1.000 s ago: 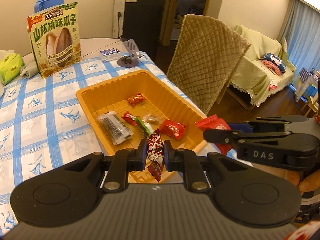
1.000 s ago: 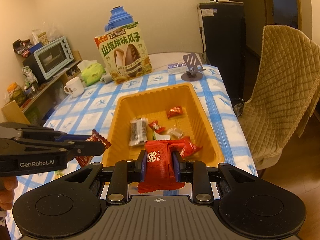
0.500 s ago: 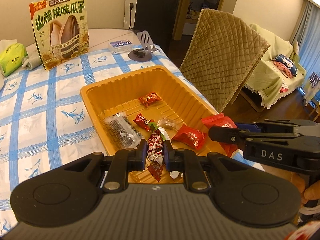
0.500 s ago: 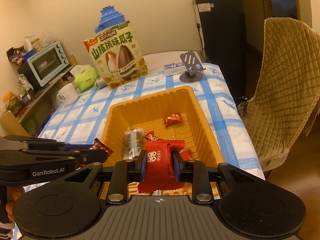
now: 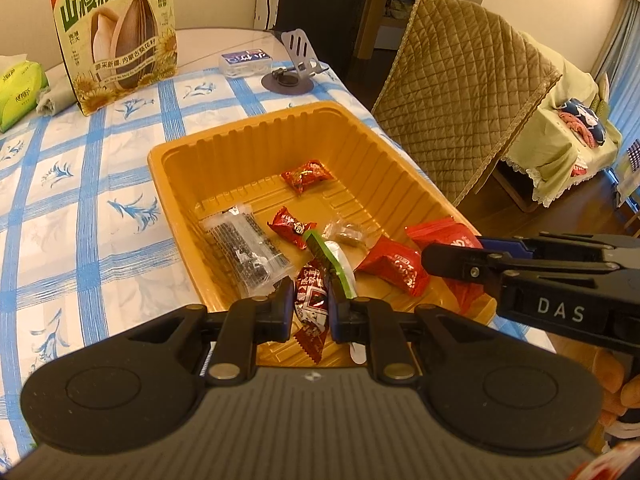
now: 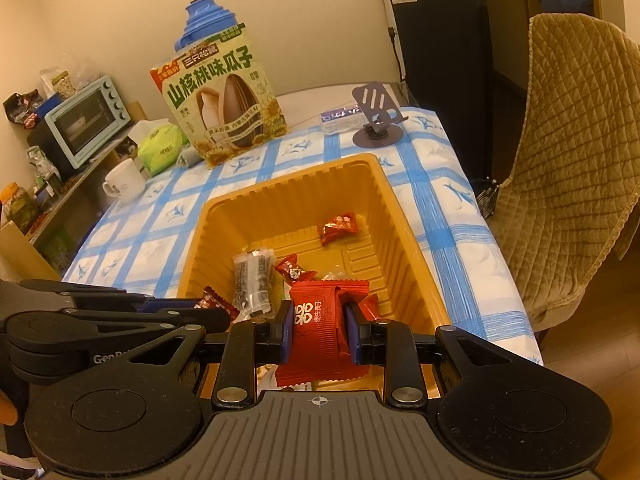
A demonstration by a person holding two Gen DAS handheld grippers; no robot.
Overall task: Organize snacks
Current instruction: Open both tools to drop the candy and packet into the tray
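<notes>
An orange plastic tray sits on the blue-checked tablecloth and holds several wrapped snacks, among them a clear pack of dark sticks and a small red candy. My left gripper is shut on a dark red candy over the tray's near end. My right gripper is shut on a flat red packet, also above the near end. In the left wrist view the right gripper comes in from the right with that red packet.
A large sunflower-seed bag stands at the table's far side, with a green tissue pack, a white mug and a phone stand nearby. A quilt-covered chair stands at the right edge. A toaster oven sits on a left shelf.
Both grippers have moved forward and down toward the tray, each still holding its snack. The tray now looks larger and closer in both views.
</notes>
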